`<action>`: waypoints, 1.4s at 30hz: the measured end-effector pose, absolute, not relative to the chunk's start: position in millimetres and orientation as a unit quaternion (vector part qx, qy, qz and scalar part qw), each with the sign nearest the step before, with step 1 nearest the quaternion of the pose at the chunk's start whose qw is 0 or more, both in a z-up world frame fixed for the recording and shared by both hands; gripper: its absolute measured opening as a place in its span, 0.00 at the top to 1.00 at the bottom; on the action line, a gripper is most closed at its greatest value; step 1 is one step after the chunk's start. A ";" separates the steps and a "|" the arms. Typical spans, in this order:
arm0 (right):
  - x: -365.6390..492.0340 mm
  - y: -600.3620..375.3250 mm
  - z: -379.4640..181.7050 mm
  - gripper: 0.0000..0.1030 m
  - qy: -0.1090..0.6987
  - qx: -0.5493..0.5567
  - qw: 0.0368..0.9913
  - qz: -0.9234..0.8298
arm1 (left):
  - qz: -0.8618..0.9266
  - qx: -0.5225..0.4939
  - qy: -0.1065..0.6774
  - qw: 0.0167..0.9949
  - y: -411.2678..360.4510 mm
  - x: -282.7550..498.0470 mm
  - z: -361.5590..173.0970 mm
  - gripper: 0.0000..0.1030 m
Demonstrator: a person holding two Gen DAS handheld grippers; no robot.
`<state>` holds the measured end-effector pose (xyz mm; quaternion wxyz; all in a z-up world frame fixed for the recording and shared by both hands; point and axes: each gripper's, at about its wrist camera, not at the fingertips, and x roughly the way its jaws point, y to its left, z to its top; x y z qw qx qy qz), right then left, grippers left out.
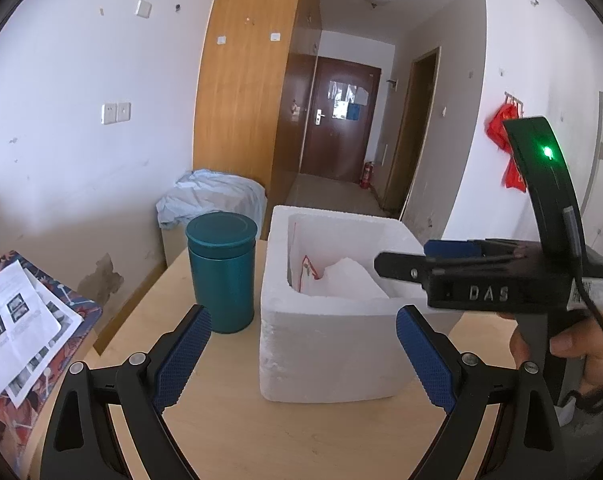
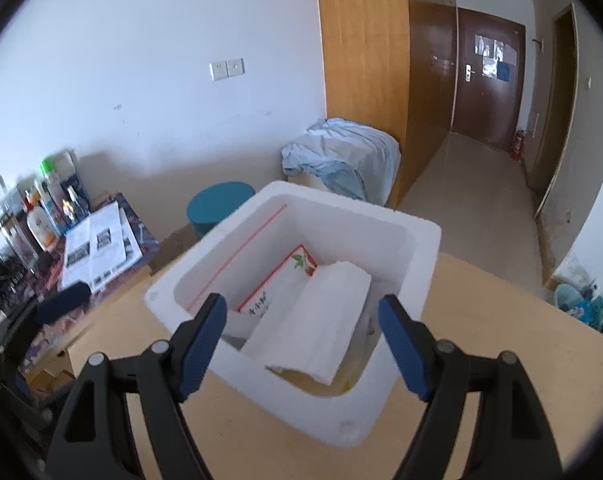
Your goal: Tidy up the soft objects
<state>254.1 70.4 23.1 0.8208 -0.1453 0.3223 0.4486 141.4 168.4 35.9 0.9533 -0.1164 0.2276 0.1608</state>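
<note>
Both my hand-held grippers, left [image 1: 303, 354] and right [image 2: 301, 346], gape wide, empty; inside the foam box [image 2: 405, 280] the white tissue pack [image 2: 321, 320] looks light, squashy—I'd pinch its middle.

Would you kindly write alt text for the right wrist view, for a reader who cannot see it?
The open right gripper hovers over a white foam box on a wooden table, its jaws empty. Inside lie a white folded towel and a red-edged bag. A teal canister stands behind the box.
</note>
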 end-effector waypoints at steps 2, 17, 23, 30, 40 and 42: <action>250.7 65.0 24.3 0.21 0.322 -0.141 0.821 0.449 | 0.158 -0.116 0.227 0.954 166.3 140.2 36.0 0.09; 232.3 -7.8 16.4 0.20 0.333 -0.087 0.843 0.413 | 0.106 -0.103 0.239 0.960 127.7 138.4 34.0 0.09; 222.4 -45.5 7.5 0.20 0.330 -0.073 0.867 0.365 | 0.077 -0.101 0.258 0.958 100.4 142.0 19.5 0.09; 211.8 -82.4 -8.0 0.20 0.342 -0.056 0.877 0.333 | 0.046 -0.089 0.276 0.956 68.0 150.3 3.9 0.09; 194.7 -133.2 -20.5 0.20 0.341 -0.033 0.895 0.285 | 0.016 -0.059 0.275 0.959 27.9 147.2 -8.1 0.09; 189.9 -143.1 -21.6 0.20 0.336 -0.027 0.901 0.271 | 0.013 -0.053 0.273 0.961 23.2 146.0 -9.6 0.09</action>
